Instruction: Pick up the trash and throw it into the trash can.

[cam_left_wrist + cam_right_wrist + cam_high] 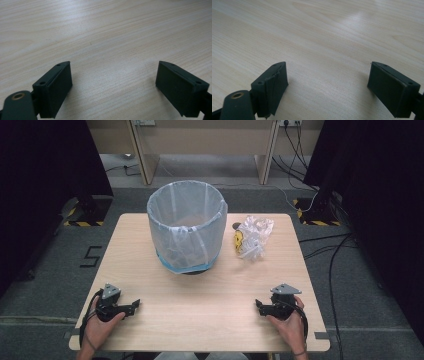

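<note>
My left gripper (131,306) rests on the table (210,320) near the front edge, left of the bin and well short of it, jaws spread wide with bare wood between them, as the left gripper view (113,82) confirms. The bin (186,225), lined with a pale bag, stands upright at the middle of the table, toward the far side. Just right of the bin, near it but apart, lies the crumpled clear plastic wrapper (254,237) with something yellow at its left edge; its long axis runs roughly from the far edge toward me. My right gripper (261,306) sits near the front edge, right of the bin, jaws likewise wide and empty (328,82). From the bin's side, the wrapper lies ahead of my right gripper and slightly inward. I judge my right hand the nearer one, so the reach should go forward from there.
</note>
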The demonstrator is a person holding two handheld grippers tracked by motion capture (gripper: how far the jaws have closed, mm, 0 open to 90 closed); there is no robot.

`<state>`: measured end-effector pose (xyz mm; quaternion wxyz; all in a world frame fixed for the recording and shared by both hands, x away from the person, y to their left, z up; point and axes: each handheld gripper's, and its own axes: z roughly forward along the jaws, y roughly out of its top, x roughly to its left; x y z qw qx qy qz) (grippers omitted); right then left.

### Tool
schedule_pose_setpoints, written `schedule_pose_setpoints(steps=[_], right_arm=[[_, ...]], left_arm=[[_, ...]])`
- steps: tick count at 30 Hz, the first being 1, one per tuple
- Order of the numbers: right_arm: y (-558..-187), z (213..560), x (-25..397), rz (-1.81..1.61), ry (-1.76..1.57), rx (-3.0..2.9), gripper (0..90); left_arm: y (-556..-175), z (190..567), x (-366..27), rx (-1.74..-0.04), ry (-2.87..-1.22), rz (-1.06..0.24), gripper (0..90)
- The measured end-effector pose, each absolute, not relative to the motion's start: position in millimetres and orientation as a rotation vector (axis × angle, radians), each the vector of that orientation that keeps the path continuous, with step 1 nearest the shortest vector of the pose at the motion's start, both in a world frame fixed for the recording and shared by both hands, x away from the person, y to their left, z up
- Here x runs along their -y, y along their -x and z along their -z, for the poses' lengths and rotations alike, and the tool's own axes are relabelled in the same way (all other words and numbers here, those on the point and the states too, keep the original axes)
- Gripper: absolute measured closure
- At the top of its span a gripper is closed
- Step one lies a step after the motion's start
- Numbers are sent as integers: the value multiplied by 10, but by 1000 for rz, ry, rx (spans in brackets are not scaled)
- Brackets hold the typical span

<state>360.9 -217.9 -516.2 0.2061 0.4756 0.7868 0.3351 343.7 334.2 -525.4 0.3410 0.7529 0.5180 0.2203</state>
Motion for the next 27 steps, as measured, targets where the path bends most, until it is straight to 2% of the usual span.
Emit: schedule_pose_setpoints(steps=[10, 16, 27], right_arm=[[-3621, 5161, 2184, -941, -1323, -2198, 153], [-3680, 5145, 2239, -1009, -1366, -2182, 183], [-3997, 4917, 2259, -1068, -1358, -2104, 189]], left_arm=[[-3437, 5254, -3342, -1348, -1959, -572, 128], [-3438, 5254, -3341, -1349, -1956, -573, 127], [-3463, 5254, -3334, -1349, -1969, -572, 104]])
